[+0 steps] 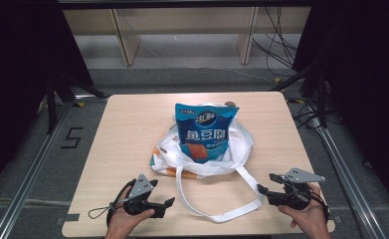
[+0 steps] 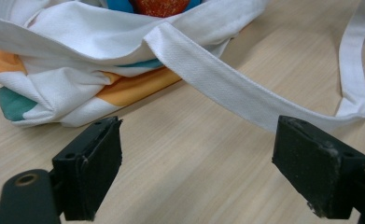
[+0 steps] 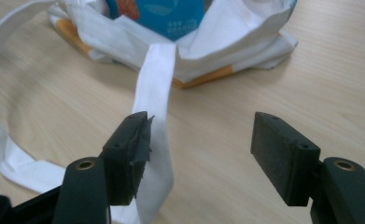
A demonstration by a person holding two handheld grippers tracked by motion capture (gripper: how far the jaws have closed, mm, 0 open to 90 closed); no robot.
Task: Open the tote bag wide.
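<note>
A white cloth tote bag (image 1: pixel 202 152) with orange and teal patches lies in the middle of the table. A blue snack packet (image 1: pixel 204 130) stands in its mouth. The bag's long white strap (image 1: pixel 222 211) loops toward the table's front edge. My left gripper (image 1: pixel 163 193) is at the front left, open, with bare table between its jaws (image 2: pixel 199 128); the strap (image 2: pixel 227 88) crosses just beyond them. My right gripper (image 1: pixel 265 182) is at the front right, also open (image 3: pixel 201 119). The strap (image 3: pixel 159 88) runs along the table past its left jaw, untouched by the pads.
The light wooden table (image 1: pixel 132 129) has bare surface to the left and right of the bag. Its front edge lies just behind both hands. Metal rails (image 1: pixel 28 179) run along the floor at each side, and cables (image 1: pixel 276 45) hang beyond the far edge.
</note>
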